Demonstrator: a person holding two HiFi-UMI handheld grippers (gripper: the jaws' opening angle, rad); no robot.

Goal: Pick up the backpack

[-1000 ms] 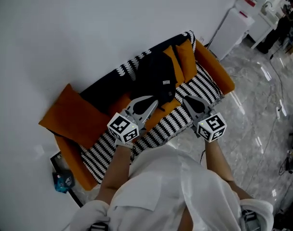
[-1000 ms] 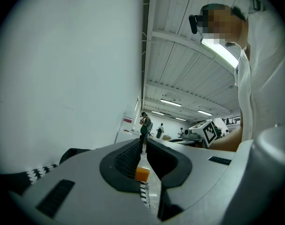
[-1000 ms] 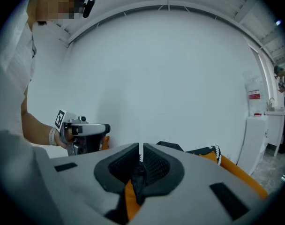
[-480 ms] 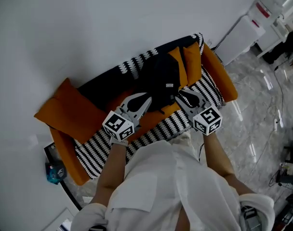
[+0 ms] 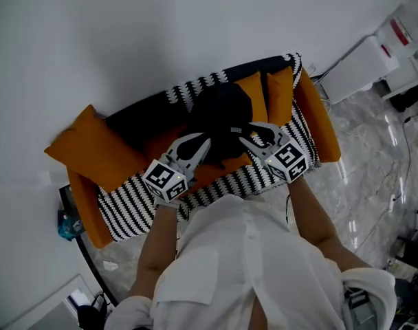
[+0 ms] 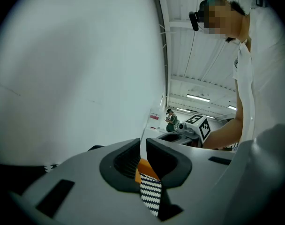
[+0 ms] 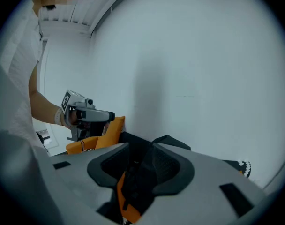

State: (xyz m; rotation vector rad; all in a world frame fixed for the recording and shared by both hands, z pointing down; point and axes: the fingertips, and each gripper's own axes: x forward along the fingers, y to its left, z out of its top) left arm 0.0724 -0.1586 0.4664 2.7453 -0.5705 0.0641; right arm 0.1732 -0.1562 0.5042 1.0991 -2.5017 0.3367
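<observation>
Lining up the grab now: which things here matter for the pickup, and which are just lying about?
Job: backpack, left gripper, right gripper.
Lying about: sofa, cushion, white unit, blue item.

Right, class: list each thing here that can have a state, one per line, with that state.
Black fabric backpack: resting on the orange sofa, against its backrest, not lifted.
Left gripper: jaws narrowly apart, empty.
Right gripper: jaws apart, aimed at the backpack.
</observation>
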